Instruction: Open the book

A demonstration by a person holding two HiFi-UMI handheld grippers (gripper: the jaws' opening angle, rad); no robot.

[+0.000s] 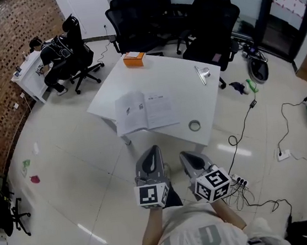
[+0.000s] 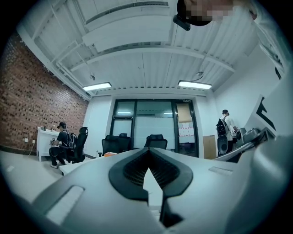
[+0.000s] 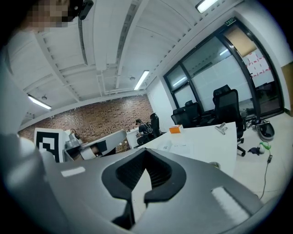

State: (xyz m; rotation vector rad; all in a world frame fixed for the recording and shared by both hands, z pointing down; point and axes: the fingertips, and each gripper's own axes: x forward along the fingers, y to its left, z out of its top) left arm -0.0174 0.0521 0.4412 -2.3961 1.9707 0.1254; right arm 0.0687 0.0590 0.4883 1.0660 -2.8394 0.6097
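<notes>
Two grippers are showing at the lower centre of the head view, left gripper (image 1: 154,151) and right gripper (image 1: 188,157), sitting side by side and pointing up-frame toward the table (image 1: 195,100). Both are keeping their jaws pressed together with nothing between them, and each gripper view is showing the same. The book (image 1: 143,110) is lying open, pages up, near the table's lower-left edge at frame centre, well apart from both grippers. An orange box (image 1: 134,59) is sitting at the table's top corner, a metal clip (image 1: 202,74) toward its right side, and a tape roll (image 1: 195,125) near its lower corner. A person (image 1: 51,57) is sitting at a desk, upper left.
</notes>
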